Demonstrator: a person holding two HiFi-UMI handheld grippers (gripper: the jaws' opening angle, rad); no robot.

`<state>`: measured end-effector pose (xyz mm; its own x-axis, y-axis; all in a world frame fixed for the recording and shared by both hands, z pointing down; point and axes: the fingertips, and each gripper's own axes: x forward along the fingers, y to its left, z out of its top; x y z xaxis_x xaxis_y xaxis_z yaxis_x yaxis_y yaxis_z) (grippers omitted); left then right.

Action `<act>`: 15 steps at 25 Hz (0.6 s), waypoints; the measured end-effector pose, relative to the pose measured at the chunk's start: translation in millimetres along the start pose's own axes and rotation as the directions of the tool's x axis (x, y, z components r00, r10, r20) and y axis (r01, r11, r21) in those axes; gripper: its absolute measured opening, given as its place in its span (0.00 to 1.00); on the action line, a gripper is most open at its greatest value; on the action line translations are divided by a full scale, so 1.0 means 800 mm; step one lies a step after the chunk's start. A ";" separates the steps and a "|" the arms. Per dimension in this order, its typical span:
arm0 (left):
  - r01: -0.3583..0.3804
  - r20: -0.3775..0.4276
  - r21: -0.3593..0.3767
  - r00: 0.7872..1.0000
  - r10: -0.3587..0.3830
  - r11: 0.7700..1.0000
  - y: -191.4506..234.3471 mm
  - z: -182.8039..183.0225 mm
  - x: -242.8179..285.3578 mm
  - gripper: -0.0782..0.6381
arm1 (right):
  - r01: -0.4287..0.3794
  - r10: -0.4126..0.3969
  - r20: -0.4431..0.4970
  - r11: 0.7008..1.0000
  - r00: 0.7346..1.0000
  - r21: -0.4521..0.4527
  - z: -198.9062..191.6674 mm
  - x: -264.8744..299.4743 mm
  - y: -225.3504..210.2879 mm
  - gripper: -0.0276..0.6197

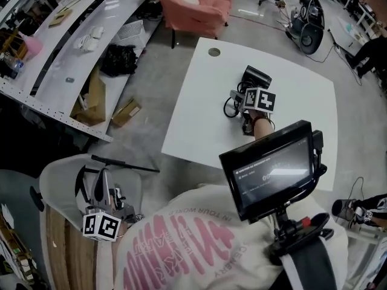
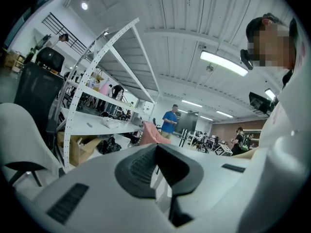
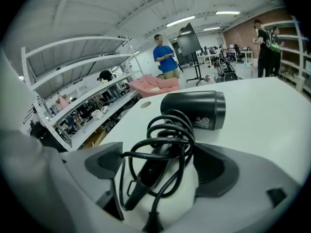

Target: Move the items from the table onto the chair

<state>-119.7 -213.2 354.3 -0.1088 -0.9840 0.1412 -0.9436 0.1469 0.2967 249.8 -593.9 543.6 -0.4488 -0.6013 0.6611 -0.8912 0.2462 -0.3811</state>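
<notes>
1. Two grippers in play, well apart: right gripper (image 3: 163,155) is at the white table (image 1: 199,104), left gripper (image 2: 155,153) is down by the grey chair (image 1: 60,175) at the person's left.
2. Right gripper: jaws spread wide and straddling the hair dryer (image 3: 194,108). Its handle and the coiled cord (image 3: 165,130) sit in the gap. Neither pad touches the handle, so nothing is clamped.
3. Hair dryer: black, lying on its side on the table, barrel pointing away from the right gripper, cord looped in a loose bundle over the handle. Head view puts it near the table's middle, just beyond the right gripper's marker cube (image 1: 260,99).
4. Left gripper: dark pads pressed together with nothing between them. Its camera looks upward at the ceiling and a white shelf rack (image 2: 97,101).
5. Chair: some dark item lies on the seat beside the left gripper; I can't tell what it is.
6. Surroundings: pink armchair (image 1: 195,5) past the table's far edge, and a long shelf (image 1: 78,47) with boxes under it along the left. A small screen (image 1: 272,165) is mounted at the person's chest, and a person in a blue shirt (image 3: 165,55) stands in the background.
</notes>
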 end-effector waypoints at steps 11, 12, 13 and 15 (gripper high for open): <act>0.000 -0.002 0.003 1.000 0.000 1.000 -0.006 -0.002 -0.003 0.12 | 0.005 -0.002 -0.012 0.971 1.000 0.238 -0.008 -0.002 -0.019 0.52; 0.003 -0.001 0.002 1.000 -0.003 1.000 -0.006 -0.003 -0.002 0.12 | -0.017 0.018 -0.003 0.959 1.000 0.283 -0.010 -0.005 -0.019 0.50; 0.005 0.001 0.001 1.000 -0.005 1.000 -0.006 -0.003 -0.001 0.12 | -0.042 0.042 0.006 0.945 0.999 0.324 -0.011 -0.008 -0.018 0.49; 0.009 0.005 0.000 1.000 -0.009 1.000 -0.004 -0.002 0.000 0.12 | -0.107 0.100 0.039 0.911 0.994 0.398 -0.013 -0.015 -0.012 0.48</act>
<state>-116.0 -213.2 354.5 -0.1021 -0.9857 0.1342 -0.9445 0.1384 0.2978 262.7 -581.3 545.7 -0.5326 -0.6030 0.5939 -0.7374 -0.0139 -0.6753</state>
